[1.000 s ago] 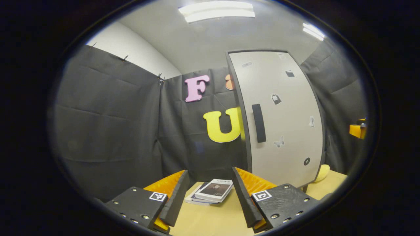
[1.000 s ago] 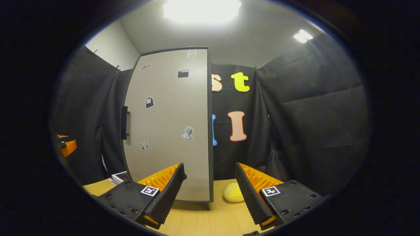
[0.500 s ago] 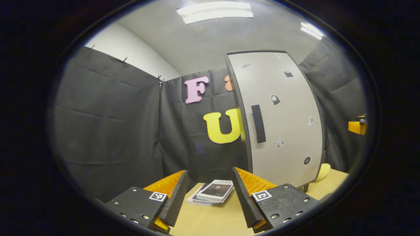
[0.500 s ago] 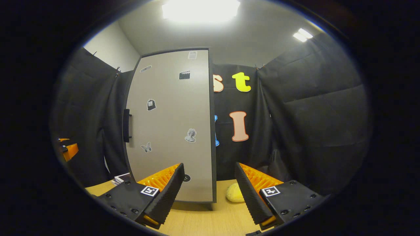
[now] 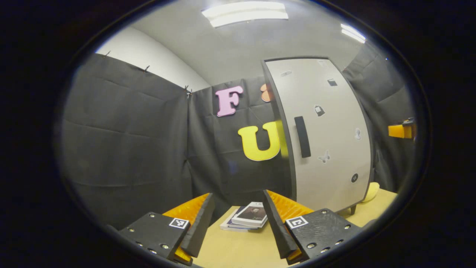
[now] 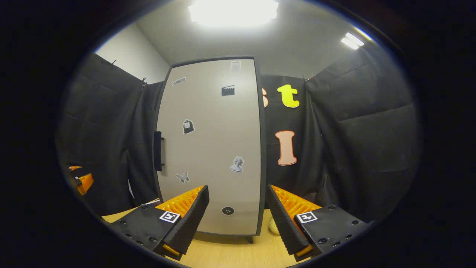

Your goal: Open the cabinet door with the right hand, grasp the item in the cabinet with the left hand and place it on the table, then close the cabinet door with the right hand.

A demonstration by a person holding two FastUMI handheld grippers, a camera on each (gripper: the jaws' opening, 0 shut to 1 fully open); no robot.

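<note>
Since the cabinet door [image 6: 210, 145] is shut, first step is the right gripper [image 6: 238, 214] reaching far-left to the handle [image 6: 158, 150] on the door's left edge, then swinging it clear. Both the right and left gripper [image 5: 238, 217] have jaws apart, holding nothing. Cabinet contents hidden; can't tell what the item is. Books [image 5: 245, 219] lie on the table [image 5: 241, 249], left of the cabinet.

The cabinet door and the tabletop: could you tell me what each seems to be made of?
The cabinet door looks like matt light grey laminate board with a dark edge band and a dark handle, probably plastic or metal. The tabletop looks like pale wood or wood-look laminate; faint grain shows.
</note>
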